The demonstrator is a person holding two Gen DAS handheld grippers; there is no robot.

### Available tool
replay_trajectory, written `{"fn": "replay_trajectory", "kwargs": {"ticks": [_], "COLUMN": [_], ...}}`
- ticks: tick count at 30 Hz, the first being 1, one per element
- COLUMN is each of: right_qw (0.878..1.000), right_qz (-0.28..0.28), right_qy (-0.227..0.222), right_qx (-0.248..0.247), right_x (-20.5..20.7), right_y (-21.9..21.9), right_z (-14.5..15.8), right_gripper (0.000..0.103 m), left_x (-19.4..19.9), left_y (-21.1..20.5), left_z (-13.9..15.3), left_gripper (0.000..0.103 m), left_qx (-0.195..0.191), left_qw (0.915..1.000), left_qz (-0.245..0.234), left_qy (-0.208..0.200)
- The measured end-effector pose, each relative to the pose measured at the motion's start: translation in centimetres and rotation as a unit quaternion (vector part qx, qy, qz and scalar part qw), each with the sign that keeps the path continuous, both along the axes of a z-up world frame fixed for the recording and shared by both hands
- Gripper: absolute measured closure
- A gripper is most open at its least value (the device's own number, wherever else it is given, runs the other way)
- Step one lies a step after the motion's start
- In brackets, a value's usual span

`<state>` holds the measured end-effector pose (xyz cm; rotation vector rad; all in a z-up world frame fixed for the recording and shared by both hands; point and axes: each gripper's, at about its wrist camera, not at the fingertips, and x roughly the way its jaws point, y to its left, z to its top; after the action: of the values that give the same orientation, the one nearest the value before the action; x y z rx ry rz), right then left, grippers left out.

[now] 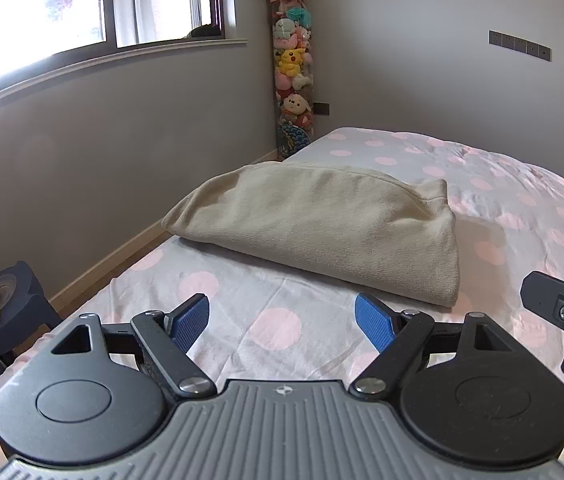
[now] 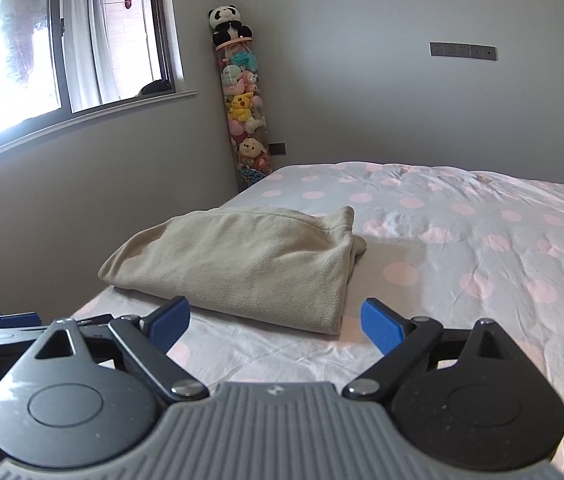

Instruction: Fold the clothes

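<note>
A beige garment (image 1: 322,224) lies folded into a thick bundle on the pink-dotted bedsheet (image 1: 273,320), close to the bed's left edge. My left gripper (image 1: 282,322) hovers just short of its near edge, open, with only sheet between the blue pads (image 1: 187,326). In the right wrist view the same folded garment (image 2: 241,264) lies ahead and slightly left. My right gripper (image 2: 277,326) is open too, holding nothing, its fingertips close to the garment's near hem. Part of the right gripper's body shows at the right edge of the left wrist view.
The bed (image 2: 482,240) stretches far to the right under the dotted sheet. A grey wall and a window (image 1: 81,8) run along the left. A tall tube of plush toys (image 1: 294,68) stands in the corner. A dark stool (image 1: 1,312) sits on the floor beside the bed.
</note>
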<state>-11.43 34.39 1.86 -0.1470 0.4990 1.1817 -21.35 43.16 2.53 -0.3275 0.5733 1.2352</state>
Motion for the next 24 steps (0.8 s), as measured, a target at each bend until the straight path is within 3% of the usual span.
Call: {"fn": "replay_trajectory", "kwargs": {"ticks": [24], "right_qw": [1.000], "right_qz": [0.013], "right_qy": [0.002], "right_qx": [-0.004], "right_x": [-0.77], "right_y": [-0.41], "right_z": [-0.18], "right_gripper": [0.009], "left_x": [-0.03], "left_y": [-0.49], "left_z": [-0.25], "left_gripper": [0.023], "left_qx": [-0.006], "left_qw": [1.0000], "left_qz": [-0.003], "left_qy": [0.001]}}
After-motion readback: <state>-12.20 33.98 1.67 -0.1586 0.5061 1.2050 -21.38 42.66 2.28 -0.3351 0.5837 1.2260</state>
